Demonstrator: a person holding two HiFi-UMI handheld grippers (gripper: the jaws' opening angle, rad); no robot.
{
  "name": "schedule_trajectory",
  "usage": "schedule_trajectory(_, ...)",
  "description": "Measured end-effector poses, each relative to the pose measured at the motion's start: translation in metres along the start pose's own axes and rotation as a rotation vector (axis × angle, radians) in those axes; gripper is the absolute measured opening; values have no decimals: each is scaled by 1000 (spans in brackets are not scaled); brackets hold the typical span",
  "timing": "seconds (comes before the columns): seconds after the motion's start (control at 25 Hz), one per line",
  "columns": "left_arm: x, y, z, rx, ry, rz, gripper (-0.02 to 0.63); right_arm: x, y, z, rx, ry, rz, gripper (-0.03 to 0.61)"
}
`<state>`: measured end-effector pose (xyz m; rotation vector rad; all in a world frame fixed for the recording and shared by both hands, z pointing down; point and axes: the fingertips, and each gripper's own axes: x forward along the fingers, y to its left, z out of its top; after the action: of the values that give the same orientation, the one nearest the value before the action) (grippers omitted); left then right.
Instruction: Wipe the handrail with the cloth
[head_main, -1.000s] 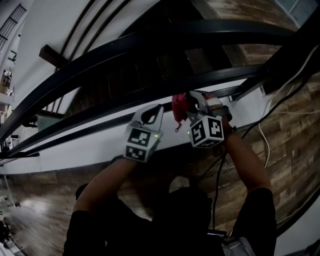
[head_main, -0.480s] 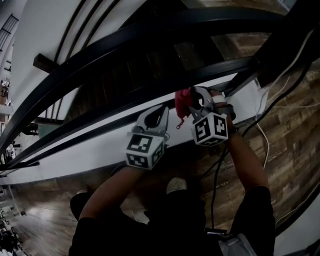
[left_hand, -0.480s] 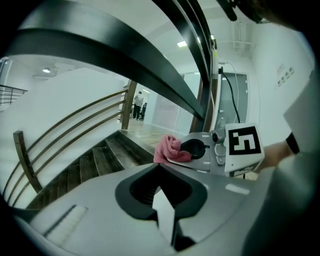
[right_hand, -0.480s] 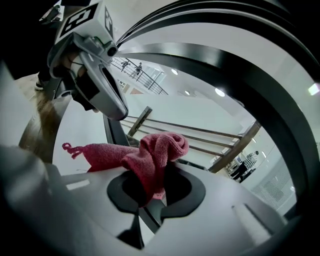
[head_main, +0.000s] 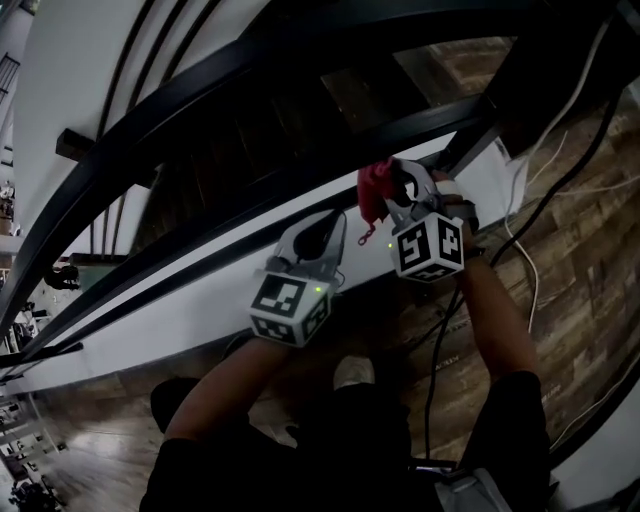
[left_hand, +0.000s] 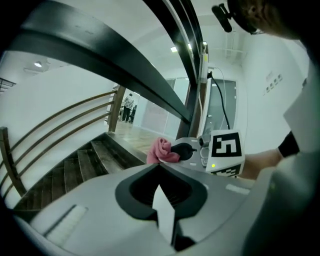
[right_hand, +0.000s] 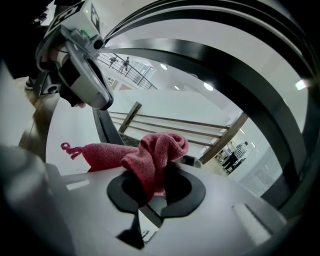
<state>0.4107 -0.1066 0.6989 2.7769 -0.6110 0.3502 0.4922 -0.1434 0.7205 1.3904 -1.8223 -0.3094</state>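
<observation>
A red cloth (head_main: 374, 191) hangs bunched from my right gripper (head_main: 393, 181), which is shut on it just below the lower black handrail (head_main: 250, 212). In the right gripper view the cloth (right_hand: 152, 152) spills out of the jaws, one knotted corner trailing left, and the handrail (right_hand: 240, 62) arcs overhead. My left gripper (head_main: 328, 226) is shut with nothing in it, a little left of and below the right one, beside the same rail. From the left gripper view, the cloth (left_hand: 161, 149) and the right gripper's marker cube (left_hand: 227, 147) lie just ahead, under the dark rail (left_hand: 100, 52).
A wider upper rail (head_main: 200, 95) runs parallel above. A white stair stringer (head_main: 190, 295) lies under the rails, with dark wooden steps (left_hand: 85, 167) beyond. Cables (head_main: 535, 215) trail over the wood floor at right. People stand far off in the hall (left_hand: 129, 106).
Both grippers have shifted slightly right and up along the rail, the right one carrying the cloth. The grip on the cloth is unchanged.
</observation>
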Motion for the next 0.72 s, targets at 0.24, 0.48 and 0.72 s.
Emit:
schedule_trajectory(0.24,11,-12,19,-70,-68,-96,-2,-4,-19,-20,41,32,-41,46)
schedule_trajectory(0.48,22,-17,22,-108,-88,-171,-2,-8,-33,-33,70,56,-82,46)
schedule_trajectory(0.72,36,-27,20,-128,-73,-216,-2,-10,-40,-40,87,60,-105,46)
